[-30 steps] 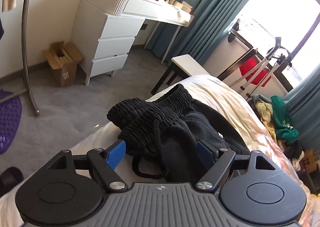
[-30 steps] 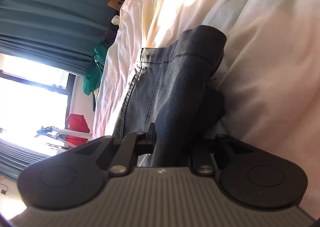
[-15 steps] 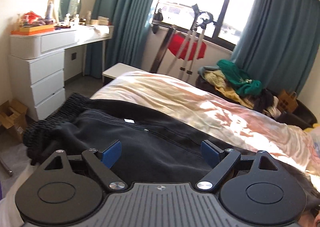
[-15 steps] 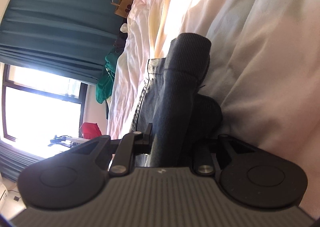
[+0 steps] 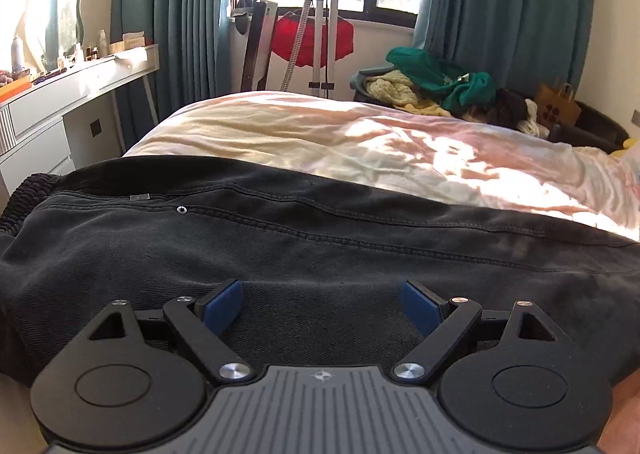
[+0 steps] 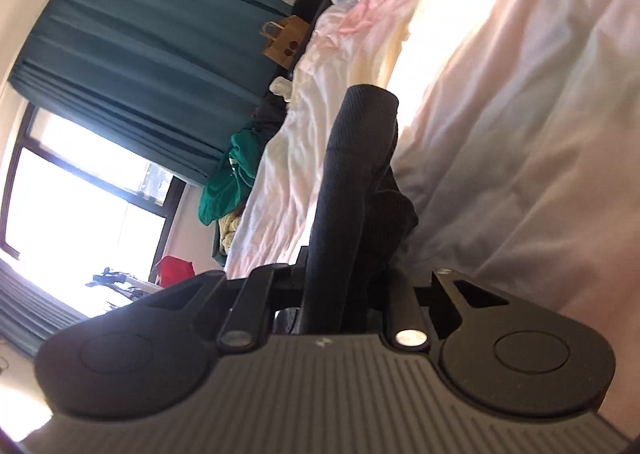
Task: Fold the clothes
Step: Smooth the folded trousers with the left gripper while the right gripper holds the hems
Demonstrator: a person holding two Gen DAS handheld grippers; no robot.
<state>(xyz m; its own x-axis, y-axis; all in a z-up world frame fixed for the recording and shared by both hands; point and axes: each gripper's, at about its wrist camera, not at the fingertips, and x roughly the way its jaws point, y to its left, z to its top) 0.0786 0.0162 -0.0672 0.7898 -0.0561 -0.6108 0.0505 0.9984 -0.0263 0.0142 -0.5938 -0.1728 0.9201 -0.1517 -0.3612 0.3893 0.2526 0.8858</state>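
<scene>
Black denim-like trousers (image 5: 304,238) lie spread flat across the near edge of the bed (image 5: 360,142), ribbed waistband (image 5: 28,190) at the bed's left corner. Left gripper (image 5: 320,304) sits low over the trousers, blue fingers (image 5: 222,304) spread wide, cloth under the gap, no pinch visible. Seam lines and a small rivet (image 5: 182,209) show on the trousers just beyond the fingers.

Right gripper (image 6: 340,286), view rolled sideways: fingers nearly together, pinching a thick fold of the same trousers (image 6: 352,190); the fold rises off the bed (image 6: 520,134) between them.

Beyond the trousers, the bed's pale sheet is wrinkled, with sun patches. Left of the bed: white desk (image 5: 80,86) with drawers and bottles on top. Behind the bed's far edge: metal stand (image 5: 320,26) with a red item (image 5: 344,40) under the window, teal curtains (image 5: 500,2) either side. Right of that, behind the bed: a pile of clothes with a green garment (image 5: 436,74) on top, then a brown paper bag (image 5: 558,106).
</scene>
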